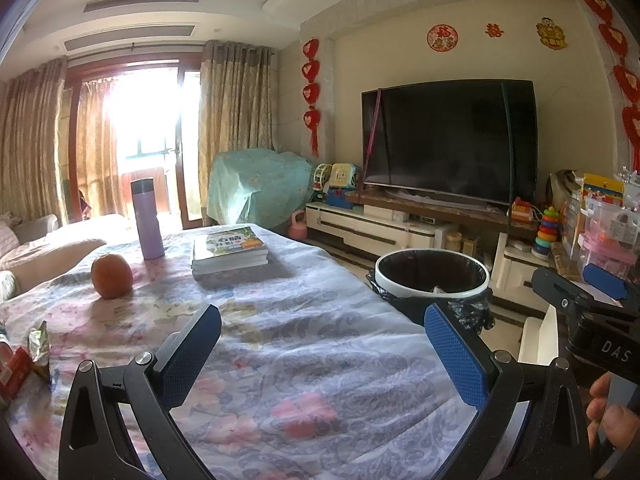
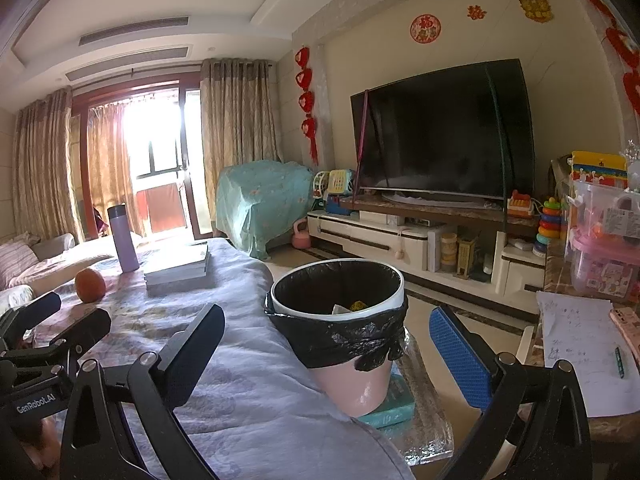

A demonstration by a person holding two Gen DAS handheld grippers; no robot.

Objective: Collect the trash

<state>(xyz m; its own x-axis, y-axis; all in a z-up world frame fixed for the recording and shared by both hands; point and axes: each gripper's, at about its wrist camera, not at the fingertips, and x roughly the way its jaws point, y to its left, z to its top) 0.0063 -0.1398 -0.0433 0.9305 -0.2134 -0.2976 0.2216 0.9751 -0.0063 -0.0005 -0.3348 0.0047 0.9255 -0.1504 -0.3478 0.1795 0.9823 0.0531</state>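
Left wrist view showed the left gripper (image 1: 322, 354) with its blue-padded fingers wide apart and nothing between them, hovering over the floral cloth (image 1: 304, 344) that covered the bench. Off to its left, at the edge of the cloth, lay crumpled snack wrappers (image 1: 38, 346) beside a red packet (image 1: 14, 368). Further ahead and left sat an orange (image 1: 111, 276), and beyond it a purple flask (image 1: 147, 219) stood upright next to a stack of books (image 1: 230, 250). Ahead and to the right, past the bench edge, stood the trash bin (image 1: 432, 276) with its black liner, some scraps visible inside. The right gripper (image 1: 588, 292) entered at the far right edge.

Right wrist view showed the right gripper (image 2: 326, 354), fingers likewise spread and holding nothing. Directly ahead between its fingers stood the pink trash bin (image 2: 352, 376), resting on a teal book (image 2: 394, 404), with bits of rubbish inside the liner. To its right lay a sheet of paper (image 2: 576, 344) with a pen (image 2: 619, 362) on it. The left gripper (image 2: 52, 320) appeared at the left, over the cloth. A television (image 2: 444, 132) stood far ahead on its cabinet.
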